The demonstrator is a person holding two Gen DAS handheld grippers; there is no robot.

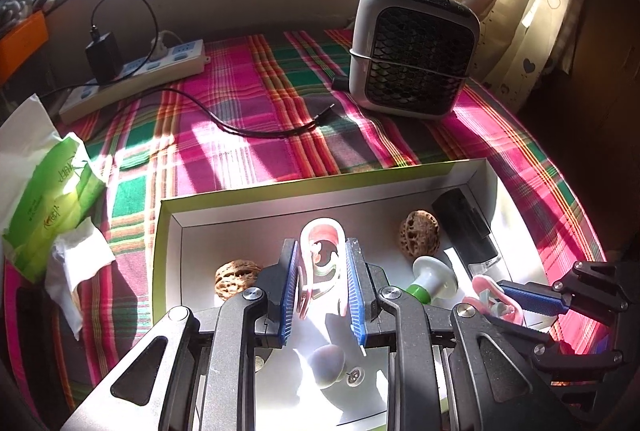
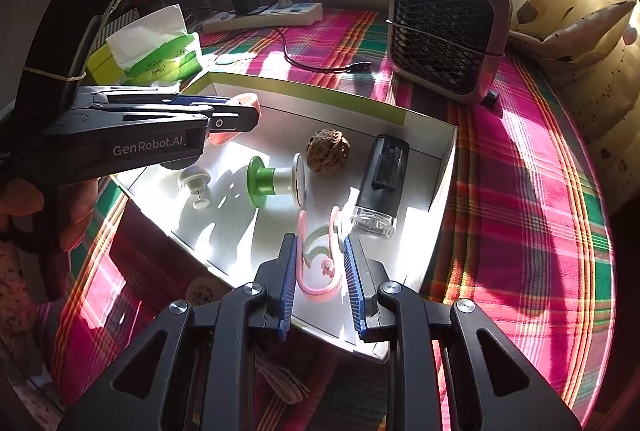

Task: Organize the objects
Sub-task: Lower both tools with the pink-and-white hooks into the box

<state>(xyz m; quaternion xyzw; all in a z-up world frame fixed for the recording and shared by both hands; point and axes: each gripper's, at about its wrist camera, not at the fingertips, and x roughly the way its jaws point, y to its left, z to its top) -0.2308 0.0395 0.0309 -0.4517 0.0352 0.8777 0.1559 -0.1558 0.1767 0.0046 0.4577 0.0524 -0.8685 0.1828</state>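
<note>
A white box with a green rim lies on the plaid cloth. My left gripper hangs over the box, shut on a pink and white clip. My right gripper hovers at the box's near right corner, shut on a second pink clip. Each wrist view also catches the other gripper. In the box lie two walnuts, a black device with a clear end, a green and white spool and a small white knob.
A grey fan heater stands behind the box at the right. A power strip with a black charger and a loose cable lies at the back left. A green tissue pack sits left of the box. Curtains hang at the right.
</note>
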